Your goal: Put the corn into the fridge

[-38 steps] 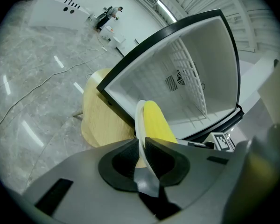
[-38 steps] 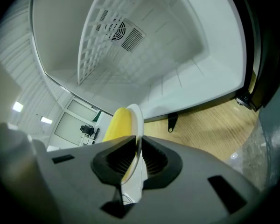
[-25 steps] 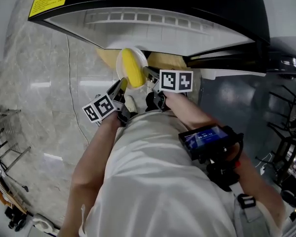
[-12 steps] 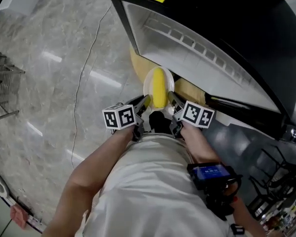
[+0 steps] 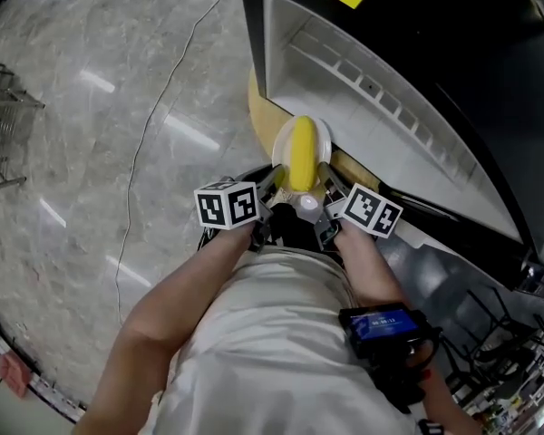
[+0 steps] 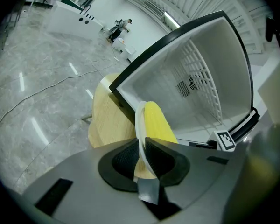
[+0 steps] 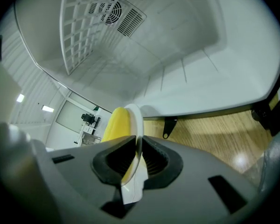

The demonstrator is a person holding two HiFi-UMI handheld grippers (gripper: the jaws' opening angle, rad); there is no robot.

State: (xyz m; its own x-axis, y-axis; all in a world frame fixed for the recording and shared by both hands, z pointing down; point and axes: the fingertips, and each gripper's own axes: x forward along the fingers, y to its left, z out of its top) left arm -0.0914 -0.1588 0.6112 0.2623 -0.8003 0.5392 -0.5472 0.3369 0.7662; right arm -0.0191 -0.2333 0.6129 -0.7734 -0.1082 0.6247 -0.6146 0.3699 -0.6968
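Note:
A yellow corn cob lies on a small white plate, held in front of the open fridge. My left gripper is shut on the plate's left rim, with the corn just past the pads. On the opposite side my right gripper is shut on the plate's right rim, the corn showing behind it. The fridge's white inside with a wire rack lies straight ahead of both grippers.
A round wooden stool stands under the fridge's open front, on a grey marble floor. A thin cable runs across the floor. A metal wire rack is at the far left. Dark equipment sits at the lower right.
The head view has swung, so the fridge opening now sits up and right of the plate. Both grippers keep their hold on the plate, and the corn has not shifted on it.

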